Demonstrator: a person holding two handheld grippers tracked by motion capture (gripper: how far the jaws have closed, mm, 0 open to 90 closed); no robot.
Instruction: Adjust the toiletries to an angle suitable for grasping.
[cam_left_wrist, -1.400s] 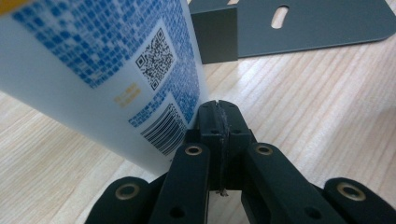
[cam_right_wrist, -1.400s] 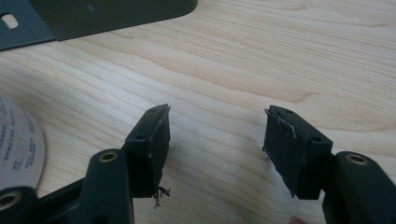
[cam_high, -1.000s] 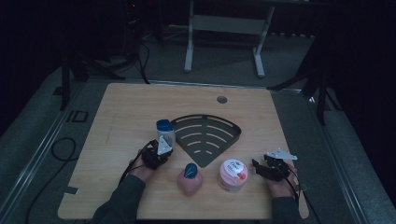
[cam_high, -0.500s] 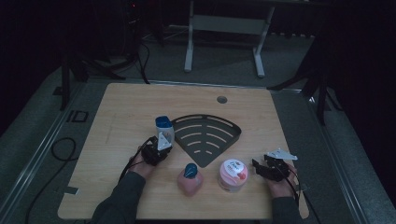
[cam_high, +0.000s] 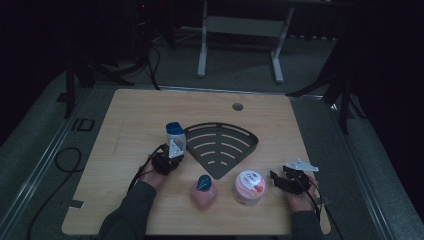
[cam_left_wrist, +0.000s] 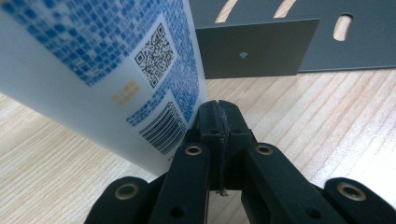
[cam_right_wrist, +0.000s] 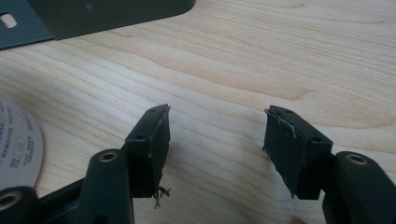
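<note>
high view: dim, dark surroundings, tabletop (cam_high: 150, 115) muted | gripper views: bright, even light, soft shadows | bottle (cam_left_wrist: 93, 60) print near top-left corner blurred

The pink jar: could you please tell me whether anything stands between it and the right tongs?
Nothing visible does. Bare table lies between the open right tongs and the pink jar, which stands apart just beside them.
</note>
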